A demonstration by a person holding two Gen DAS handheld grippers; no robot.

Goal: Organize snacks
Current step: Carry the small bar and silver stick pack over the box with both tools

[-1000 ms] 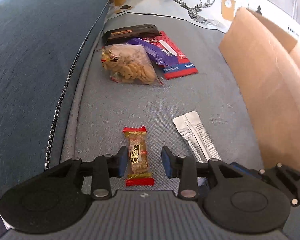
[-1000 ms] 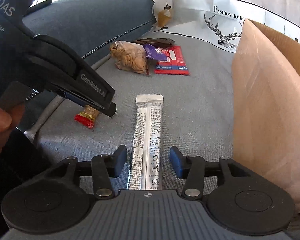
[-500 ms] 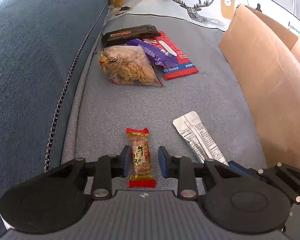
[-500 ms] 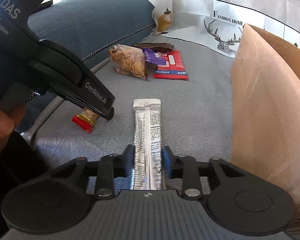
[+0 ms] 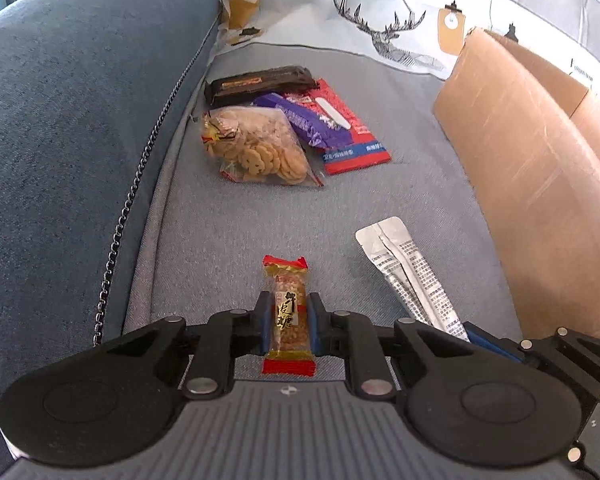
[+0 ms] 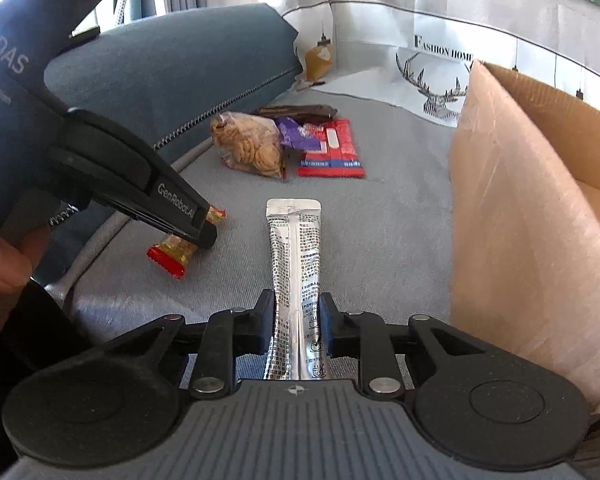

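Both grippers are clamped on snacks lying on the grey sofa seat (image 5: 260,216). Furthest left, the left gripper (image 5: 287,326) has its jaws pressed against the sides of the peanut candy (image 5: 288,316), which still lies flat with its red ends sticking out fore and aft; gripping across the narrow middle probably keeps the wrapper from twisting. Beside it, the right gripper (image 6: 296,326) has just been closing on the silver sachet (image 6: 296,264), pads on both long edges near its lower end, the rest lying ahead on the cushion. Well beyond sit the cookie bag (image 5: 256,148), a purple packet (image 5: 300,120), a red packet (image 5: 352,136) and a dark bar (image 5: 260,82), overlapping so their edges are partly covered. Furthest right stands the cardboard box (image 6: 532,216), likely the destination; its inside is mostly hidden behind its near wall. A thumb (image 6: 0,256) shows at the left edge, cut off.
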